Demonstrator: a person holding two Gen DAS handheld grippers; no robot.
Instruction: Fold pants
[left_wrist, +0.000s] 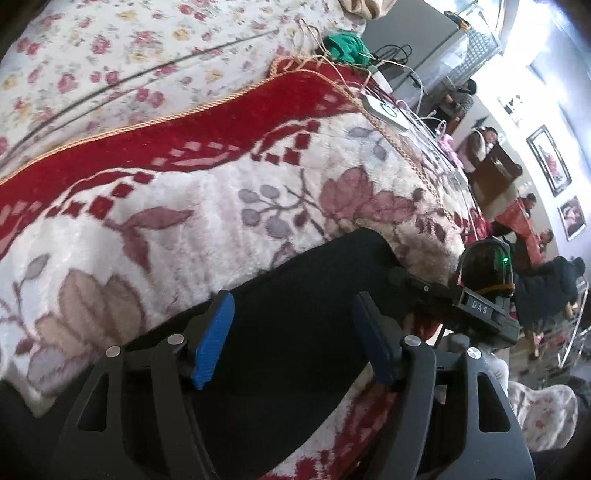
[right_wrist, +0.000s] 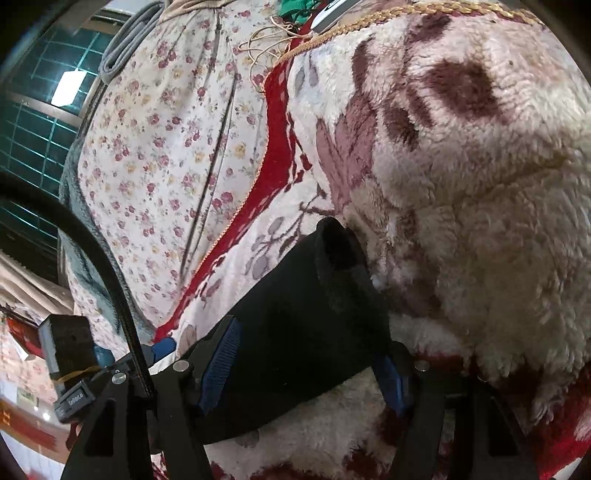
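The black pants lie on a fluffy white and red floral blanket. In the left wrist view my left gripper is open, its blue pads wide apart over the dark cloth. My right gripper shows at the pants' right end. In the right wrist view my right gripper is open with its blue pads on either side of the black pants, whose end stands up in a fold. My left gripper shows at lower left.
A flowered bedsheet lies beyond the blanket. A green cloth, cables and a white charger sit at the bed's far edge. People and furniture stand in the room at right. A barred window is at left.
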